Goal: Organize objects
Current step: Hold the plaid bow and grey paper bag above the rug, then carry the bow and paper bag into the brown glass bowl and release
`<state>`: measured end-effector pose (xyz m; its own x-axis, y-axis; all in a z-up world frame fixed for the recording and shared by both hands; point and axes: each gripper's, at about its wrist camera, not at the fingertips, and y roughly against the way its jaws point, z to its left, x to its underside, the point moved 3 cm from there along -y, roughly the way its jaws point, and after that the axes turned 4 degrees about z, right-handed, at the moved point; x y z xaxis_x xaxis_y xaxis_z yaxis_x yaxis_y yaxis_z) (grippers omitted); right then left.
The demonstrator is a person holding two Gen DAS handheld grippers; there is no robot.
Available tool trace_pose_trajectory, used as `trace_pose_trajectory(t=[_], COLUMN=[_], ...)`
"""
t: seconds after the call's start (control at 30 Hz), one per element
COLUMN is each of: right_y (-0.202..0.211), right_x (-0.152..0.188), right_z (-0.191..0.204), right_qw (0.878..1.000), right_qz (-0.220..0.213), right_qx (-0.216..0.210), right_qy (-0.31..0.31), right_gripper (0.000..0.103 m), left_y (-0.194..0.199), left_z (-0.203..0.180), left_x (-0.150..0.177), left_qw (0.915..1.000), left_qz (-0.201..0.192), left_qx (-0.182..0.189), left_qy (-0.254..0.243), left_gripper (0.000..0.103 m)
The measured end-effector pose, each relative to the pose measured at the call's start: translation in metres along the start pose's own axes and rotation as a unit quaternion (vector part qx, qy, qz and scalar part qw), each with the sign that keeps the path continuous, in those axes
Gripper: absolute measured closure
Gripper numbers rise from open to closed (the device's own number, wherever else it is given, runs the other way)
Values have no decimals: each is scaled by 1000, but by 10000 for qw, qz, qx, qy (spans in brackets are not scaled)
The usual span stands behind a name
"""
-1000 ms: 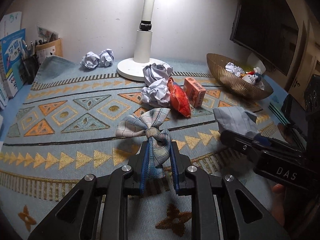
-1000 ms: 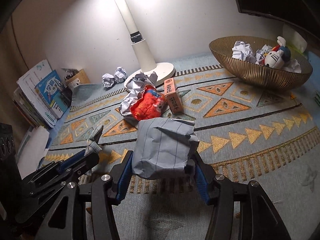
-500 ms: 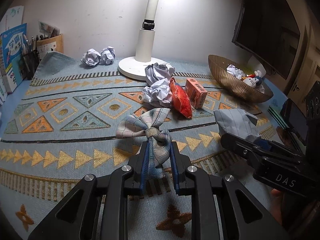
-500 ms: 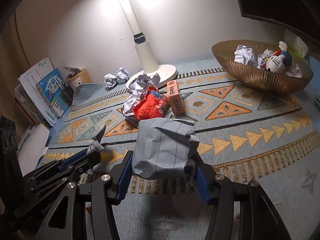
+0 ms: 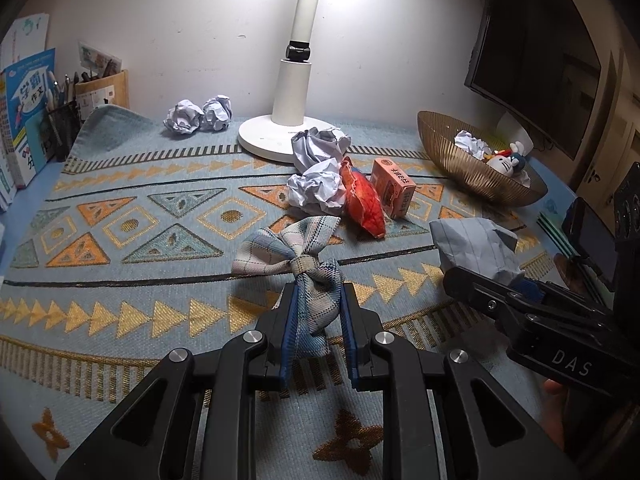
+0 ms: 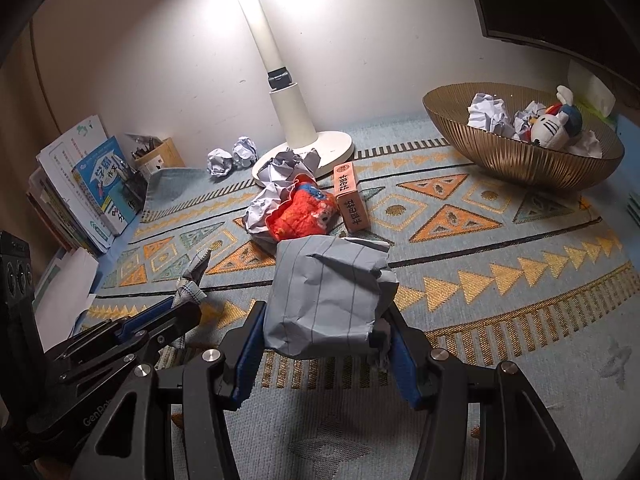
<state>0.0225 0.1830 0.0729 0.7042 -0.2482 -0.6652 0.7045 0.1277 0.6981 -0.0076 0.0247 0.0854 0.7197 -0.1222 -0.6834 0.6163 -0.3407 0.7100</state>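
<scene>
Above the patterned mat's (image 5: 120,288) near edge, the left gripper (image 5: 318,320) clamps a plaid bow (image 5: 296,252); the right gripper (image 6: 324,344) clamps crumpled paper (image 6: 324,296).

This looks like a home study desk: a white desk lamp (image 5: 296,92) stands at the far wall, schoolbooks (image 5: 30,112) and a pen holder (image 5: 60,120) crowd the left, a monitor (image 5: 532,60) hangs right, over a patterned cloth (image 5: 140,220).

- Left gripper (image 5: 316,328): matte black angular linkage arms with triangular cut-outs, four round silver screws, and blue-lined jaws.
- Right gripper (image 6: 326,354): same black frame, silver screws, blue lining; white "DAS" lettering on its side.
- Partial "GenRob" lettering marks the left gripper's side.
</scene>
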Motion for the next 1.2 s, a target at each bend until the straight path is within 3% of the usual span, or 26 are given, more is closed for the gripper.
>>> trace_pose_trajectory(t=[0.37, 0.53, 0.7, 0.83, 0.97, 1.1, 1.13, 1.17, 1.2], right_y=[5, 16, 75, 117, 121, 94, 86, 77, 68], right_x=[-1, -8, -53, -101, -153, -192, -199, -205, -211], right_z=[1, -12, -30, -70, -109, -142, -150, -159, -168], right_qw=[10000, 9995, 9962, 9865, 9787, 9764, 9746, 9727, 9716], right_qz=[-69, 2, -750, -1279, -1442, -1230, -1195, -1153, -1069], right_qx=[30, -142, 378, 836, 1183, 1225, 1265, 1313, 1346], right_qy=[21, -299, -251, -582, -863, -1282, -1411, -1527, -1628], right_gripper=[49, 49, 49, 49, 49, 49, 49, 48, 38], left_y=[8, 40, 33, 4, -38, -75, -85, -94, -103], left_z=[-10, -49, -88, -127, -161, -190, -195, -200, -203], left_x=[-3, -50, -120, -178, -217, -231, -232, -233, -234], left_qw=[9999, 9972, 9926, 9886, 9893, 9874, 9872, 9871, 9871], left_qz=[36, -295, -323, -278, -205, -202, -197, -180, -144], left_qx=[22, 358, 808, 1102, 1031, 1068, 1061, 1047, 1040], left_qy=[-105, -592, -847, -986, -1017, -1146, -1173, -1201, -1212], left_gripper=[86, 86, 86, 86, 84, 84, 81, 67, 53])
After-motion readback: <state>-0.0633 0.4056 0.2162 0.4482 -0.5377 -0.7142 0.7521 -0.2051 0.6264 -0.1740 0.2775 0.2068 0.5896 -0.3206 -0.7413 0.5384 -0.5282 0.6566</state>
